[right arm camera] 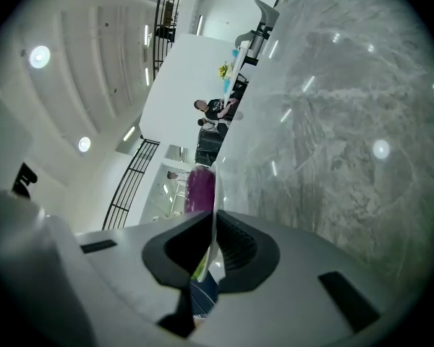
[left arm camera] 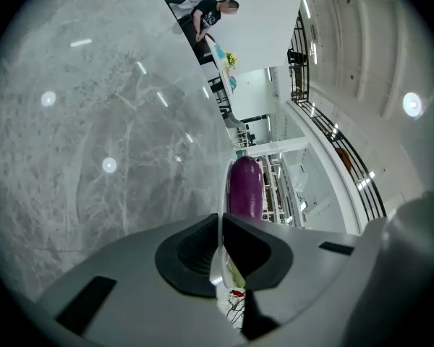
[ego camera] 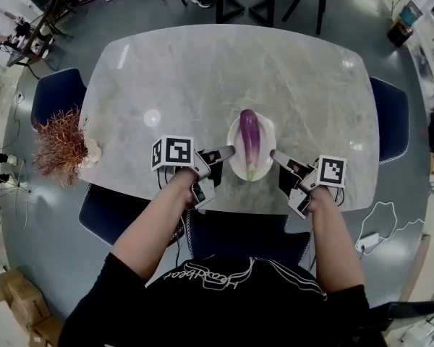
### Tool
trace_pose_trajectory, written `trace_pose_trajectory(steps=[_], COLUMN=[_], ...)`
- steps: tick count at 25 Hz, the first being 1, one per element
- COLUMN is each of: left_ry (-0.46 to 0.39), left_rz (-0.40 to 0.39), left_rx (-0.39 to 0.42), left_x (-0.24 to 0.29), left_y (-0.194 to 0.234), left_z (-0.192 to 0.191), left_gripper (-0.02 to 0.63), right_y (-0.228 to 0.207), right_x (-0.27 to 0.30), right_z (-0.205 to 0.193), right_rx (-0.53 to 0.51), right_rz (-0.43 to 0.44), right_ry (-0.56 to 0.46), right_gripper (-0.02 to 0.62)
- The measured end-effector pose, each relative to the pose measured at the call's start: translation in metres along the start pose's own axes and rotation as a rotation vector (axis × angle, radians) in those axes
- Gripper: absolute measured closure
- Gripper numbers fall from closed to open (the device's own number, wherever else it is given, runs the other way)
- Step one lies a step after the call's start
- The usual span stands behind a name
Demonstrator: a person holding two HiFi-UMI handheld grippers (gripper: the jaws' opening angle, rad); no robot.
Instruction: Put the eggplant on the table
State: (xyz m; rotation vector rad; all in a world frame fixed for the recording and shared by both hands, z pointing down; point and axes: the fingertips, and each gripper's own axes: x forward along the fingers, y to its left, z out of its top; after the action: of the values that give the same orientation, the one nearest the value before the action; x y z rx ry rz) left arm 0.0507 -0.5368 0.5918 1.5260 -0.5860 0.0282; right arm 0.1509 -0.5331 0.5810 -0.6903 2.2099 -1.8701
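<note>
A purple eggplant (ego camera: 249, 139) lies lengthwise in a small white plate (ego camera: 236, 166) near the front edge of the grey marble table (ego camera: 202, 71). My left gripper (ego camera: 228, 152) is shut on the plate's left rim, and my right gripper (ego camera: 275, 155) is shut on its right rim. In the left gripper view the thin white plate rim (left arm camera: 218, 241) runs between the jaws of the left gripper (left arm camera: 220, 257), with the eggplant (left arm camera: 244, 186) just beyond. In the right gripper view the plate rim (right arm camera: 214, 219) sits in the right gripper (right arm camera: 211, 255), the eggplant (right arm camera: 200, 190) behind it. Whether the plate rests on the table I cannot tell.
A reddish dried plant (ego camera: 60, 144) sits at the table's left edge. Blue chairs stand at the left (ego camera: 54, 92), the right (ego camera: 390, 118) and under the front edge (ego camera: 116, 212). A white cable (ego camera: 380, 226) lies on the floor at the right. People (right arm camera: 215, 110) stand far off.
</note>
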Motion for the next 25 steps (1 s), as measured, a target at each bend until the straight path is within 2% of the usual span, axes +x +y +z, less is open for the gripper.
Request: trace_pose_trajectory(steps=[10, 16, 25], left_ry=[0.025, 0.029, 0.034], left_rz=[0.031, 0.046, 0.088], left_rx=[-0.042, -0.065, -0.08], left_x=[0.014, 0.02, 0.025], left_y=[0.033, 0.048, 0.061], left_z=[0.004, 0.008, 0.005], left_gripper=[0.581, 0.581, 0.581], right_y=[-0.042, -0.059, -0.066], right_x=[0.007, 0.013, 0.013], right_z=[-0.003, 0.0, -0.005], right_rx=[0.031, 0.0, 0.023], right_rz=[-0.111, -0.192, -0.235], right_ry=[0.012, 0.007, 0.001], right_gripper=[0.577, 0.577, 0.577])
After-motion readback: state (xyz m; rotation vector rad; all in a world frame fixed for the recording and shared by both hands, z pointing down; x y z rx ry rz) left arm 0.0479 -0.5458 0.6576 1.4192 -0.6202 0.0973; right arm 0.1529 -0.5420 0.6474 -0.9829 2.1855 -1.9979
